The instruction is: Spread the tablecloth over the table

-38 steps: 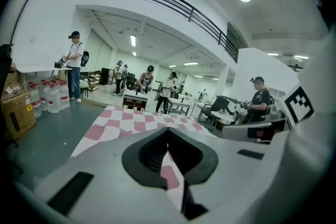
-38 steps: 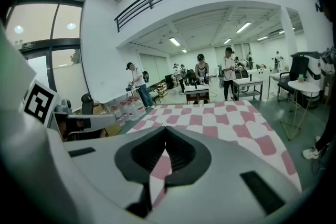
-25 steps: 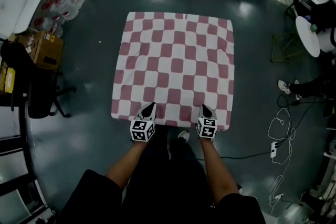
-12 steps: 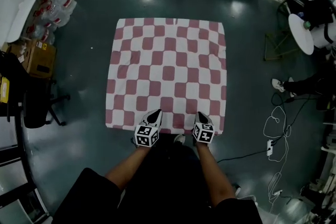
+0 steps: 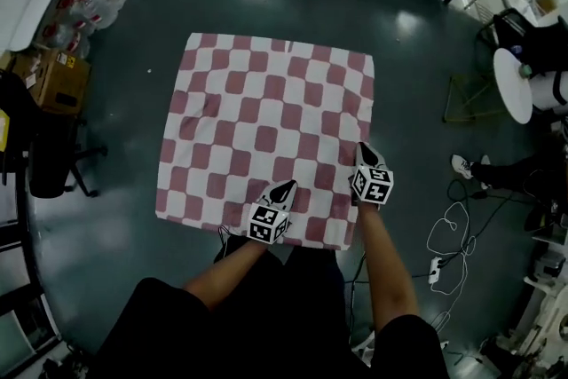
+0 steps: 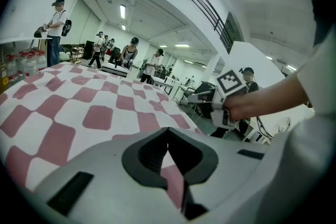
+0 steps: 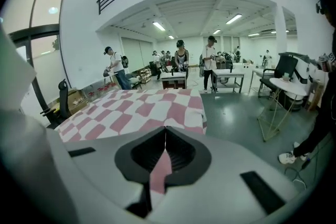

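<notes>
Over the dark floor (image 5: 115, 146), left tongs (image 5: 286, 187) and right tongs (image 5: 363, 149) each clamp the tablecloth (image 5: 266, 115).

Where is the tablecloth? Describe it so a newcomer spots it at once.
Look at the middle of the dark floor. The tablecloth spreads square there, the only red-and-white checked thing, with the left gripper and right gripper shut on its edges.
</notes>
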